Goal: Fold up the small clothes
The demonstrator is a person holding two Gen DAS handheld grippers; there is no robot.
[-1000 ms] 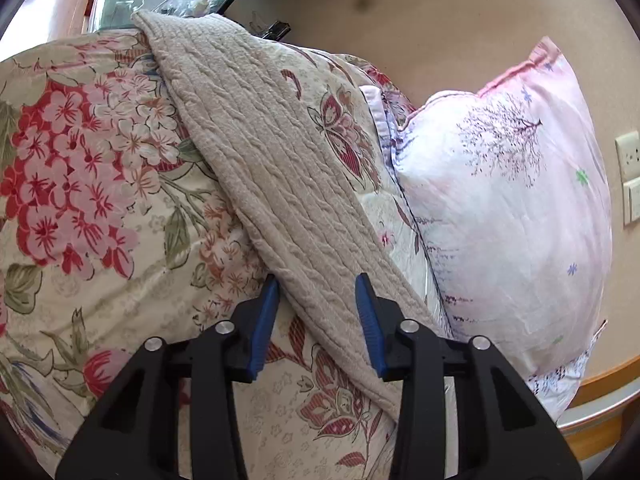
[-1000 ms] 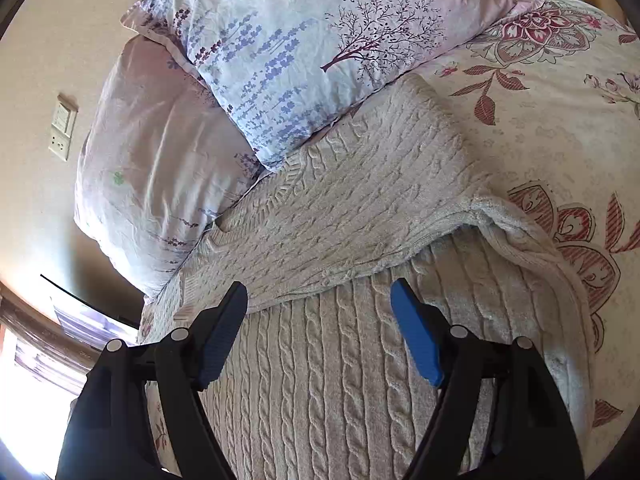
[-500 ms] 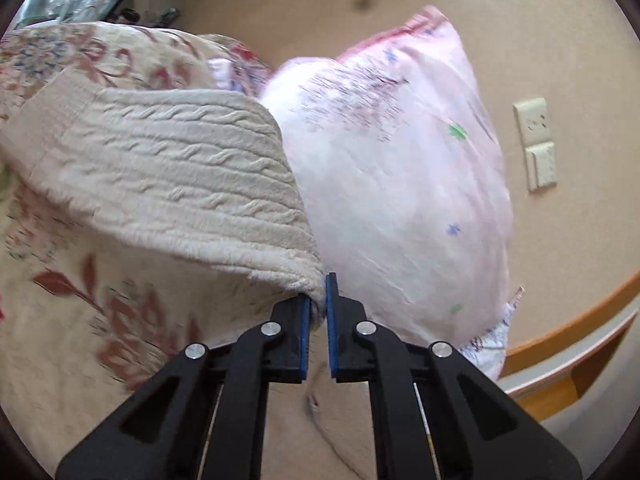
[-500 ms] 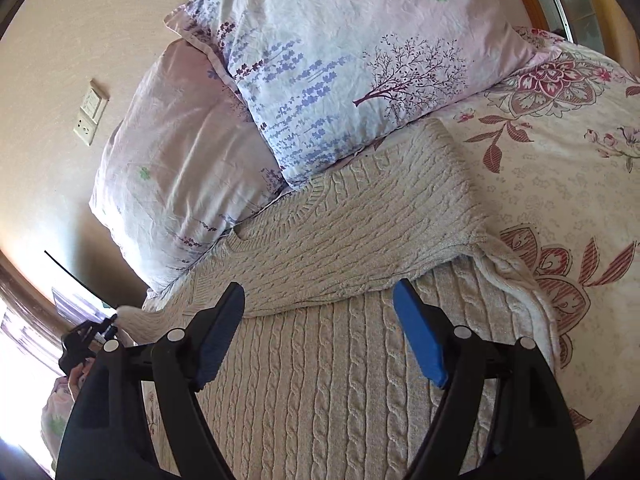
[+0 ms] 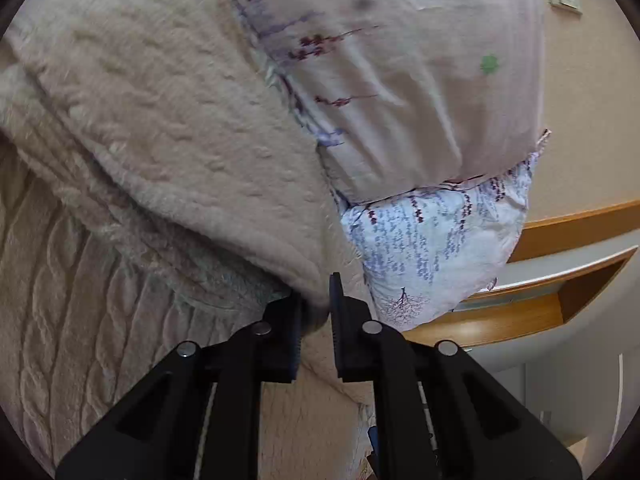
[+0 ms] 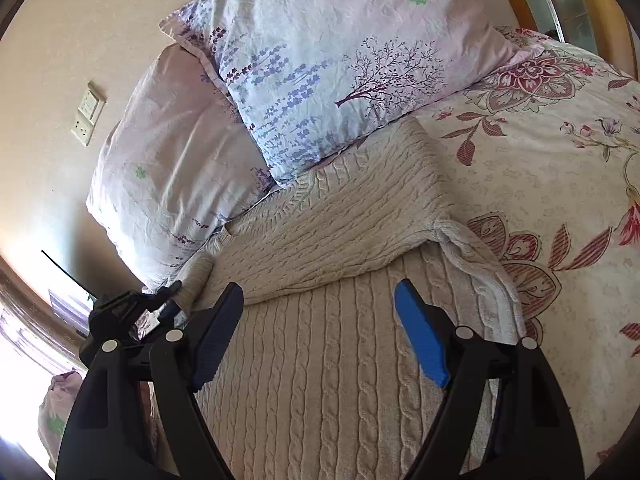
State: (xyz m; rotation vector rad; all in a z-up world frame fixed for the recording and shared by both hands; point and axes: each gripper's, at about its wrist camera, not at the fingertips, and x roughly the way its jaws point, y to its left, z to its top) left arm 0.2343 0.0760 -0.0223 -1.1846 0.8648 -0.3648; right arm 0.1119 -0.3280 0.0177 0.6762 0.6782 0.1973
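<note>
Two grippers over one cream cable-knit sweater spread on the floral bedspread, just below the pillows. Left gripper is clamped on a fold of the sweater's sleeve — knit bunched between its pads, lifted over the body. Right gripper hovers above the sweater, jaws wide apart, nothing between them — no contact.

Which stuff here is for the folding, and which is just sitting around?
For the folding:
- sweater
- left gripper, pinching its sleeve
- right gripper, open above it

Just sitting around:
- pillows
- flowery bedspread
- wall switch
</note>
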